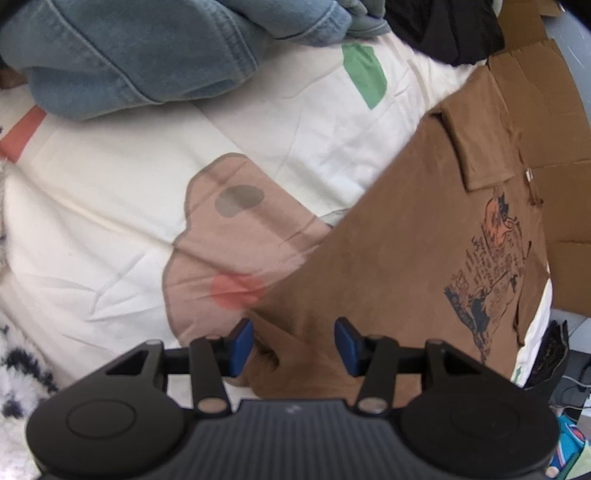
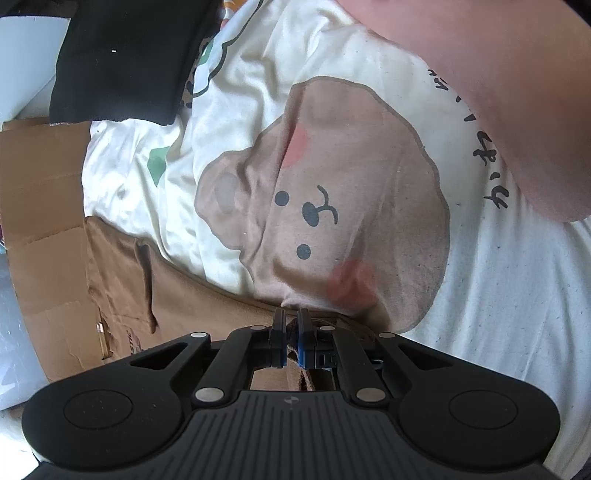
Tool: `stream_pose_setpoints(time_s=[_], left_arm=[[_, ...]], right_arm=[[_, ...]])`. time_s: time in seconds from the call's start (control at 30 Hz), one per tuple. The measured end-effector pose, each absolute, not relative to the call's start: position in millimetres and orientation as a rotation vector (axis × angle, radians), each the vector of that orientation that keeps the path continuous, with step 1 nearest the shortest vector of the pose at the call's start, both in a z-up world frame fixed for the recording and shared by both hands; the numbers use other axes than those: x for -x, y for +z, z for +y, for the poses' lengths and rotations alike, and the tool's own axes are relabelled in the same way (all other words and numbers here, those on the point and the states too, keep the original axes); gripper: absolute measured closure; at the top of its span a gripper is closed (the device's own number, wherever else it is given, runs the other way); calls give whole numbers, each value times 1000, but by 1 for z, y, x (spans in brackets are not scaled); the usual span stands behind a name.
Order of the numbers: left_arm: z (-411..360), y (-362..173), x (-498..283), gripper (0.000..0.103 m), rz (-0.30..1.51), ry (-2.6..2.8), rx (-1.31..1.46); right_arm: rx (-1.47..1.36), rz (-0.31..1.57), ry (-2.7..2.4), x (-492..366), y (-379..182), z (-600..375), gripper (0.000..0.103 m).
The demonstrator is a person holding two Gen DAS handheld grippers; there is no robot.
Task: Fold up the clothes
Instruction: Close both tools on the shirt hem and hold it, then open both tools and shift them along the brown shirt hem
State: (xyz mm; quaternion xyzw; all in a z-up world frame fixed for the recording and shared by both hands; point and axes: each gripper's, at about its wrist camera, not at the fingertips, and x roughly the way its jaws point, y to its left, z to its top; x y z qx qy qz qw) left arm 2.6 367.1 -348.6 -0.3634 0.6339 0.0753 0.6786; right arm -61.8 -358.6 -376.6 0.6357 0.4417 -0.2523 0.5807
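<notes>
A brown T-shirt point(image 1: 417, 236) with a dark and orange print lies spread on a cream bedsheet point(image 1: 110, 221), its folded sleeve toward the upper right. My left gripper point(image 1: 293, 345) is open, its blue pads on either side of the shirt's near corner, which bunches between them. In the right wrist view the same brown T-shirt point(image 2: 192, 295) lies along the sheet's left side. My right gripper point(image 2: 291, 341) is shut on a fold of the shirt's brown edge.
A blue denim garment point(image 1: 129, 48) is heaped at the top left, a black garment point(image 1: 443, 33) at the top. Flattened cardboard point(image 1: 554, 122) lies beside the bed. The sheet bears a bear print point(image 2: 351, 206). A bare arm point(image 2: 498, 92) crosses the upper right.
</notes>
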Motion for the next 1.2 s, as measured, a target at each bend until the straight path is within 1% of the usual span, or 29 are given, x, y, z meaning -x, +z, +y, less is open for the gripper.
stream_pose_setpoints(time_s=[0.37,0.43,0.5,0.53,0.57,0.6,0.73,0.97,1.2], left_arm=[[357,-358,8,51,1444,151,760],[354,-360,10,55,1437,120,769],[350,-361,9,62,1441,85,754],[348,-362,9,68,1446,66,741],[346,-362,8,89,1449,49,731],[347,-361,7,98,1449,42,743],[349,-354,2,99,1444,11,793],[375,-337,-25,99,1305,77,1012],[378,-348,-55,99,1244,188,1097]], right_arm=[[-1451,1050,-590,60,-372,-358,99],[-1449,1053,-592,60,-372,-358,99],[-1451,1054,-593,60,-372,-358,99],[-1451,1054,-593,59,-371,-357,99],[-1450,1054,-592,59,-371,-357,99],[-1450,1054,-589,59,-370,-357,99],[-1453,1047,-569,57,-366,-358,99],[-1488,1010,-560,52,-367,-360,99],[-1507,988,-577,42,-372,-362,99]])
